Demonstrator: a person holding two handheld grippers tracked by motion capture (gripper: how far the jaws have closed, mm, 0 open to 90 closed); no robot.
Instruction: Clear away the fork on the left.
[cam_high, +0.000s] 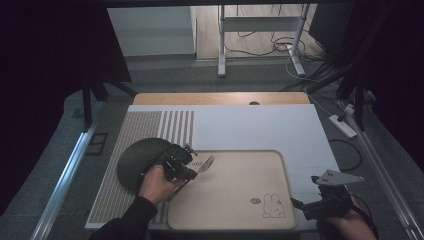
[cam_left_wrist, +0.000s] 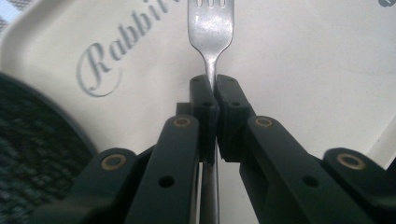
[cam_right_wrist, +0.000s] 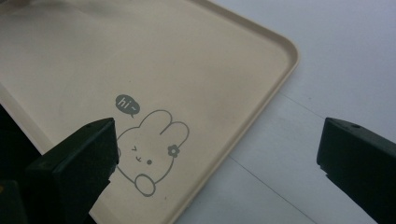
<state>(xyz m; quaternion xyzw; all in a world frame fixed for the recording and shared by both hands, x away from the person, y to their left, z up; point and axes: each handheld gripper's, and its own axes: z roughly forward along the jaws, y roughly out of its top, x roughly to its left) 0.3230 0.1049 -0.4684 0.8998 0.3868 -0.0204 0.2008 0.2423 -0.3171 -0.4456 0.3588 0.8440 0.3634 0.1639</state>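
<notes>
A silver fork (cam_high: 206, 163) points out over the left part of a beige tray (cam_high: 235, 220) with a rabbit drawing. My left gripper (cam_high: 192, 167) is shut on the fork's neck; in the left gripper view the jaws pinch the fork (cam_left_wrist: 211, 32) just below its tines, above the tray (cam_left_wrist: 303, 60) and its "Rabbit" lettering. A dark round plate (cam_high: 142, 160) lies at the tray's left edge, beside the left hand. My right gripper (cam_high: 312, 192) stands open by the tray's front right corner; in the right gripper view its jaws (cam_right_wrist: 217, 172) frame the rabbit drawing and the tray's (cam_right_wrist: 261, 107) rim, with nothing between them.
The tray rests on a white mat (cam_high: 260, 127) with striped and dotted patterns at its left, on a wooden table (cam_high: 220, 98). Beyond the table are a stand's metal legs (cam_high: 221, 45), cables and a power strip (cam_high: 343, 125) on the floor.
</notes>
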